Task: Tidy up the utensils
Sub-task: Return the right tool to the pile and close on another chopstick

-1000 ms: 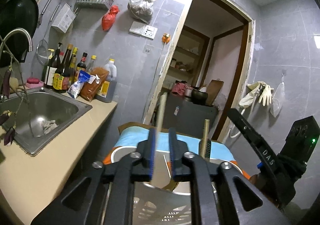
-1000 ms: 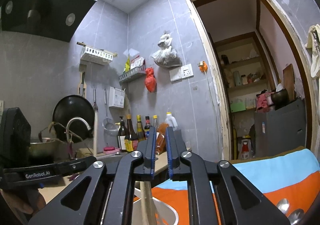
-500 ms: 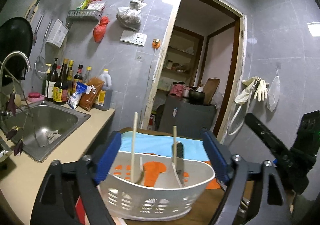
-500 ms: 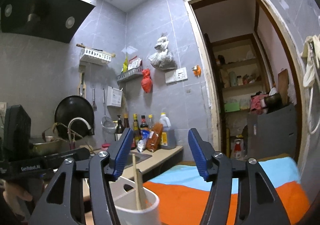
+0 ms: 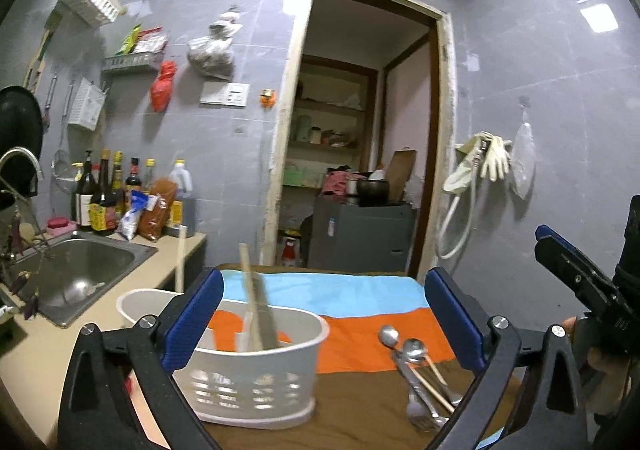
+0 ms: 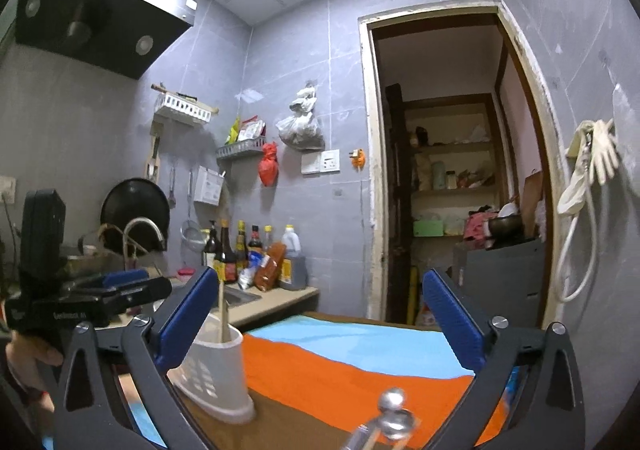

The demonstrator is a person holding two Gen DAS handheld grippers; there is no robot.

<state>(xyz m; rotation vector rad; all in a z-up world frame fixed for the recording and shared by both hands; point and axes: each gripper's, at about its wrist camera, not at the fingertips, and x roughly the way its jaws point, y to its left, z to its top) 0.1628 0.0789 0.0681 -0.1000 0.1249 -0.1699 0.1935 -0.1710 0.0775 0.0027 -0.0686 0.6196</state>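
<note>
A white slotted utensil basket (image 5: 256, 378) stands on the striped tablecloth (image 5: 360, 326), holding wooden chopsticks (image 5: 249, 298) and a dark-handled utensil. It also shows in the right wrist view (image 6: 216, 374). A loose pile of metal spoons and chopsticks (image 5: 420, 374) lies to its right; the spoons also show in the right wrist view (image 6: 390, 416). My left gripper (image 5: 320, 314) is open and empty, back from the basket. My right gripper (image 6: 316, 310) is open and empty above the cloth; it shows at the right edge of the left wrist view (image 5: 576, 282).
A counter (image 5: 40, 350) with a steel sink (image 5: 80, 274) and several bottles (image 5: 108, 198) runs along the left. An open doorway (image 5: 360, 154) lies behind the table. Gloves and a hose (image 5: 480, 170) hang on the right wall.
Both grippers opened, letting go of the chopsticks now standing in the basket, and pulled back. The spoon pile has come into view.
</note>
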